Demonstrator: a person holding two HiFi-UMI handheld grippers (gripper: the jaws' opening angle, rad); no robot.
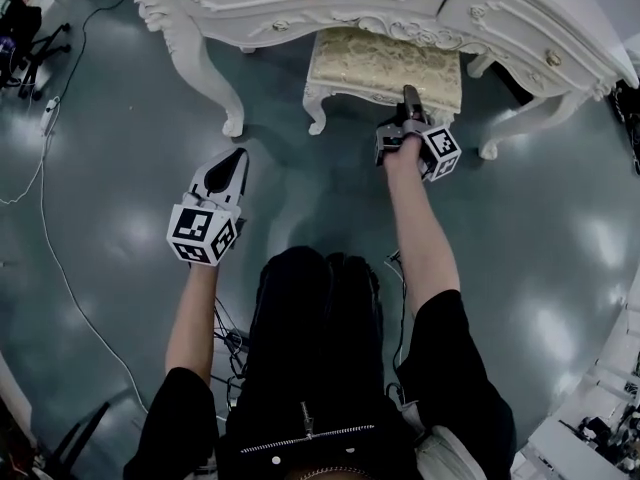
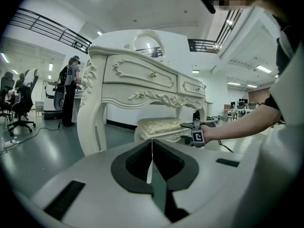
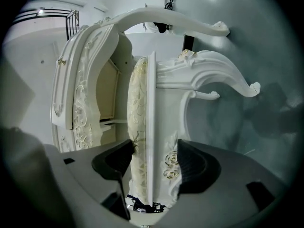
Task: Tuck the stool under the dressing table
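The white stool with a beige patterned cushion stands partly under the white dressing table, between its carved legs. My right gripper reaches level to the stool's near edge. In the right gripper view its jaws close on the seat, one pad on the cushion and the other on the white carved frame. My left gripper hangs free over the floor to the left of the stool, jaws together and holding nothing. From the left gripper I see the stool and the right gripper at its edge.
The table's curved legs flank the stool. A cable and a power strip lie on the floor at left. A person and office chairs are far off to the left.
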